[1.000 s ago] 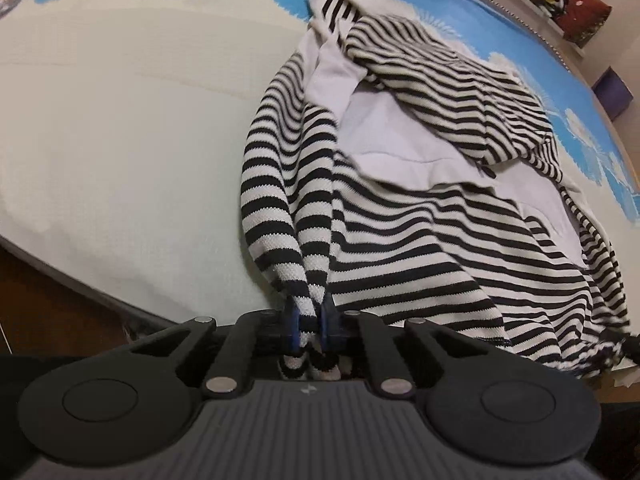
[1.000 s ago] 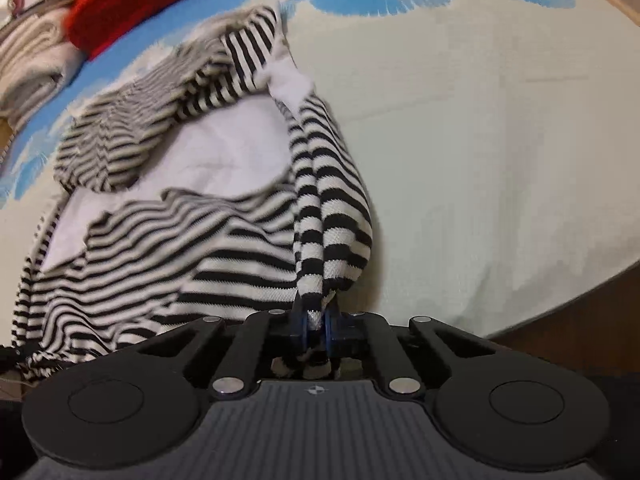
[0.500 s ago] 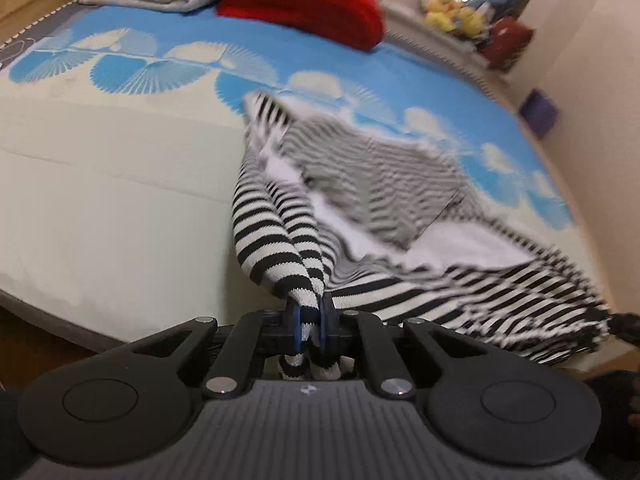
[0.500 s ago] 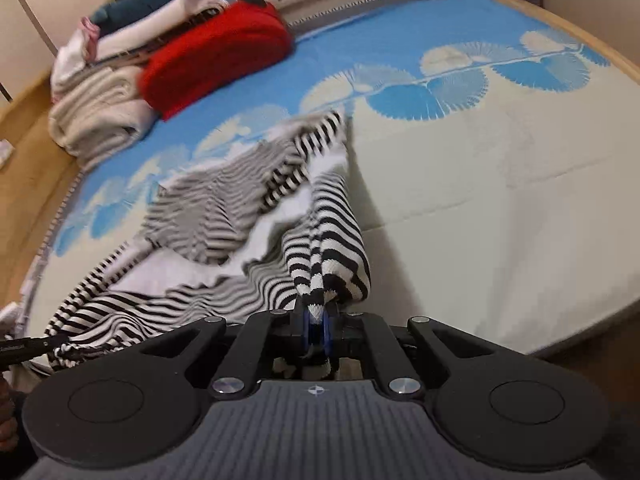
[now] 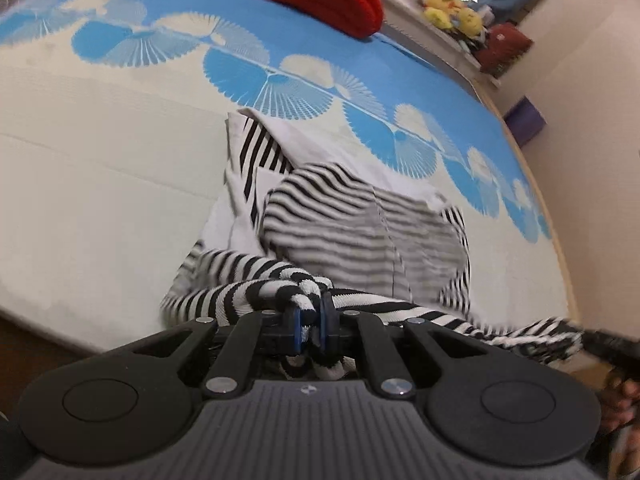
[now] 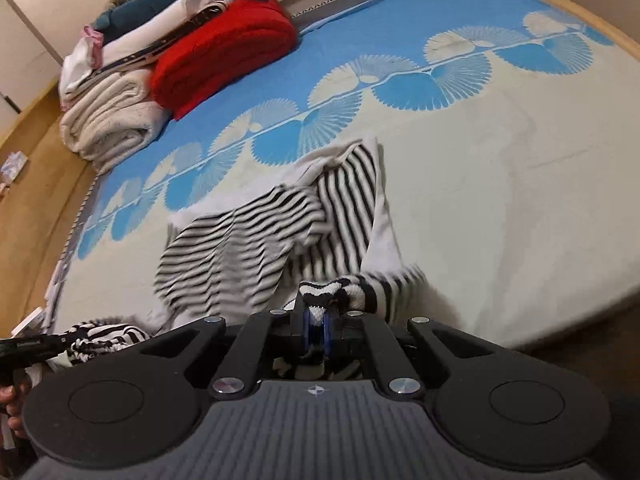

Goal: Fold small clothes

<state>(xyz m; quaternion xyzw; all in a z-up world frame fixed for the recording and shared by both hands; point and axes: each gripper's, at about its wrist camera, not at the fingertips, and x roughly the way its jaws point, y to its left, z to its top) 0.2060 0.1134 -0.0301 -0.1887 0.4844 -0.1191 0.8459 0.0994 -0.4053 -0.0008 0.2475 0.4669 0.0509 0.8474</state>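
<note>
Slippage is the main risk: left gripper (image 5: 310, 322) and right gripper (image 6: 316, 326) each pinch only a bunched bit of the black-and-white striped knit garment (image 5: 360, 220), crumpled near the blue-and-cream bedspread's (image 5: 100, 208) front edge, so uneven pulling could skew the fold.

I watch from both wrist cameras, low at the bed's (image 5: 100, 200) near edge, facing across it toward the far side; both share the striped garment (image 5: 340, 216) (image 6: 248, 240) close ahead.
</note>
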